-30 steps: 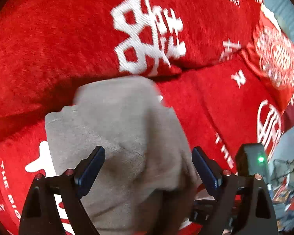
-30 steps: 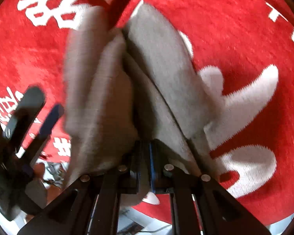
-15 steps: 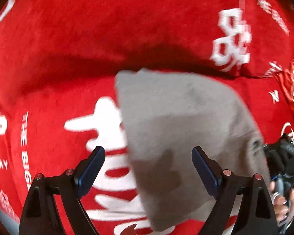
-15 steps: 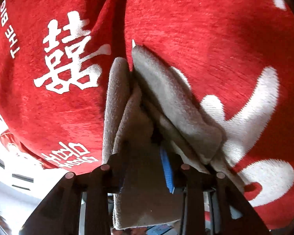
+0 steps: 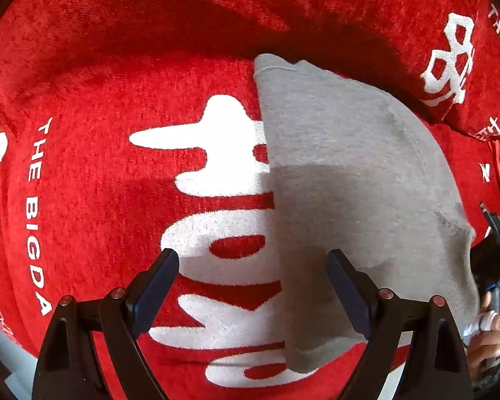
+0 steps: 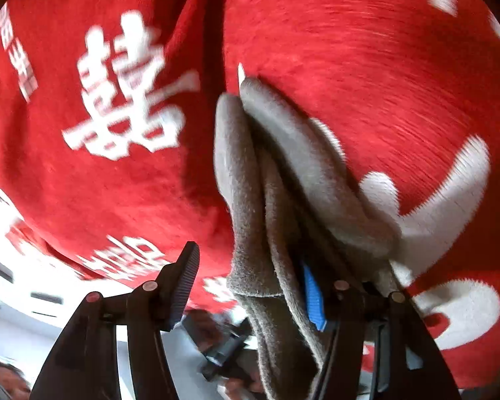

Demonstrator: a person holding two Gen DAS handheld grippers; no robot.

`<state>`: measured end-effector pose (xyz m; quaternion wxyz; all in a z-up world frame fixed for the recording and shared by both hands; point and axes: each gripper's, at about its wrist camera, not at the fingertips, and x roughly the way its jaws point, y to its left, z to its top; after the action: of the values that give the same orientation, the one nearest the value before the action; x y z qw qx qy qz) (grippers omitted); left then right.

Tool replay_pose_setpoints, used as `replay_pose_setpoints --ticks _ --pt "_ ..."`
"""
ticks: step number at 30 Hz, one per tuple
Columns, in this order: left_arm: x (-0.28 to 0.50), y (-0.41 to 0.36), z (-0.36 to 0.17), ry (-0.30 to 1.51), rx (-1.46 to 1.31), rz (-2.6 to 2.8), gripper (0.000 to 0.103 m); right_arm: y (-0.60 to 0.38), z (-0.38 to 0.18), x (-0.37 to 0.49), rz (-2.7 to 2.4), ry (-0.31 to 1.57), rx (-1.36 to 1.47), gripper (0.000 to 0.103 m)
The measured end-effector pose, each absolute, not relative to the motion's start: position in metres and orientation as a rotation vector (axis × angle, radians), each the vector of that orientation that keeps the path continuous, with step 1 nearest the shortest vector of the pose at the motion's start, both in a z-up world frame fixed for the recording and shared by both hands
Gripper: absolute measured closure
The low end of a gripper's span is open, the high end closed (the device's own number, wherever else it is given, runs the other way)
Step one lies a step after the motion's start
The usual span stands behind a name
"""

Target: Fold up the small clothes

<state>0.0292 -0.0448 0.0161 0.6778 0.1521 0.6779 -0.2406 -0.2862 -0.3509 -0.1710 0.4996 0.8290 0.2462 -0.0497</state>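
A folded grey garment (image 5: 350,173) lies flat on a red blanket with white characters (image 5: 123,76). My left gripper (image 5: 253,286) is open and empty, hovering above the garment's left edge. In the right wrist view the grey garment (image 6: 250,180) shows edge-on as stacked folds. My right gripper (image 6: 250,286) is open, its jaws spread; the folds rest against its right finger (image 6: 313,296), and its left finger (image 6: 183,283) is clear of the cloth. The right gripper also shows at the far right of the left wrist view (image 5: 496,266).
The red blanket covers cushions that rise behind the garment (image 5: 216,16). A second red cushion with white print (image 5: 456,60) sits at the back right. The blanket's front edge and a pale floor show in the right wrist view (image 6: 23,306).
My right gripper has opened and let go of the garment's folds. The left gripper has backed off to the left, and the garment now lies flat on the blanket.
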Motion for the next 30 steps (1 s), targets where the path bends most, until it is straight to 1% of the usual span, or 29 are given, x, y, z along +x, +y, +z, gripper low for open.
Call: replay_pose_setpoints --ticks 1,2,4,7,9,11,14,16,19,22,27,29,30 --pt "0.029 -0.044 0.014 1.525 0.348 -0.534 0.012 -0.354 -0.164 -0.276 -0.127 0.679 1.926 0.053" --pt "0.029 -0.045 0.012 1.529 0.353 -0.533 0.012 -0.355 -0.156 -0.267 -0.135 0.746 1.852 0.086" --pt "0.029 -0.046 0.007 1.534 0.356 -0.528 0.012 -0.356 -0.130 -0.244 -0.158 0.900 1.604 0.086" --pt "0.028 -0.048 0.011 1.501 0.364 -0.530 0.012 -0.354 -0.086 -0.223 -0.141 0.976 1.316 0.086" --pt "0.022 -0.053 0.015 1.474 0.373 -0.555 0.012 -0.355 -0.073 -0.221 -0.161 1.008 1.211 0.086" --pt "0.019 -0.057 0.013 1.468 0.394 -0.567 0.012 -0.357 -0.082 -0.225 -0.191 1.059 1.188 0.086" --pt "0.010 -0.062 0.005 1.470 0.426 -0.580 0.012 -0.352 -0.118 -0.237 -0.275 1.195 1.153 0.086" --pt "0.004 -0.063 0.001 1.477 0.430 -0.593 0.012 -0.351 -0.127 -0.247 -0.286 1.175 1.197 0.086" --pt "0.002 -0.058 0.001 1.462 0.450 -0.595 0.012 -0.351 -0.121 -0.253 -0.339 1.190 1.177 0.083" --pt "0.000 -0.046 0.001 1.472 0.459 -0.579 0.012 -0.354 -0.108 -0.258 -0.387 1.244 1.103 0.077" --pt "0.000 -0.036 0.008 1.516 0.459 -0.591 0.012 -0.346 -0.060 -0.261 -0.265 1.156 1.135 0.075" --pt "-0.007 -0.031 0.005 1.541 0.466 -0.604 0.012 -0.337 -0.051 -0.262 -0.199 1.150 1.139 0.069" --pt "-0.008 -0.027 0.004 1.554 0.472 -0.608 0.012 -0.330 -0.052 -0.260 -0.169 1.179 1.142 0.069"
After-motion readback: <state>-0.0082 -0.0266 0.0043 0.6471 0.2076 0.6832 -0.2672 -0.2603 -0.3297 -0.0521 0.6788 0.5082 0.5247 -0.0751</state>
